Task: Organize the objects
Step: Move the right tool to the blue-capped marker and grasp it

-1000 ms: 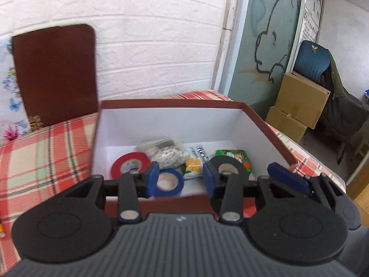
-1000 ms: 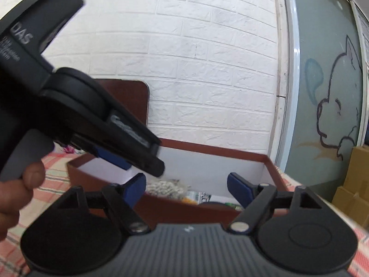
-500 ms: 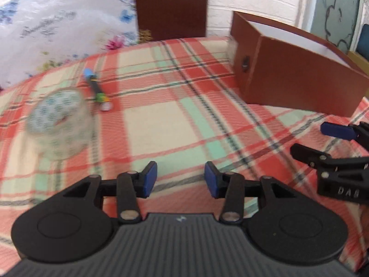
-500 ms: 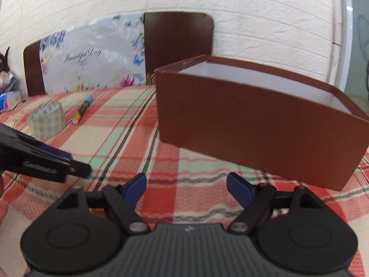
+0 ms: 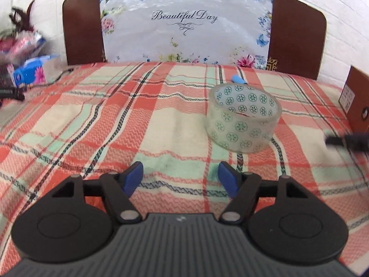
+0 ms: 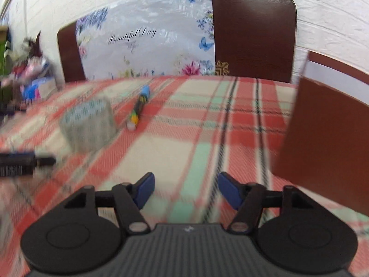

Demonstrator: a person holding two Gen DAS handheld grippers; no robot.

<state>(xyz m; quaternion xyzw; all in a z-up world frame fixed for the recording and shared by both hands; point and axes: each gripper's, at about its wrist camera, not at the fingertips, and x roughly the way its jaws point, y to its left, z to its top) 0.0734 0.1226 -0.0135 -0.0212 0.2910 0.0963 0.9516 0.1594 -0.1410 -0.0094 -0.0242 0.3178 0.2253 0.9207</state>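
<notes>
A clear tape roll (image 5: 243,120) with green flower print lies on the plaid cloth, ahead and to the right of my left gripper (image 5: 181,180), which is open and empty. The roll shows blurred in the right wrist view (image 6: 88,125). A blue-capped marker (image 6: 139,107) lies beyond the roll; only its blue tip (image 5: 238,79) shows in the left wrist view. My right gripper (image 6: 185,190) is open and empty, low over the cloth. The brown box (image 6: 327,138) stands at the right, its corner (image 5: 357,101) showing at the left view's right edge.
A brown headboard (image 5: 297,34) with a "Beautiful Day" panel (image 5: 184,25) stands at the back against the white brick wall. Packets and a blue tissue pack (image 5: 30,71) lie at the far left. The other gripper's tip shows blurred at each view's side (image 5: 346,140) (image 6: 25,161).
Both grippers have swung left, away from the box, to face the tape roll and marker. The left gripper's jaws have opened wider and it is closer to the roll.
</notes>
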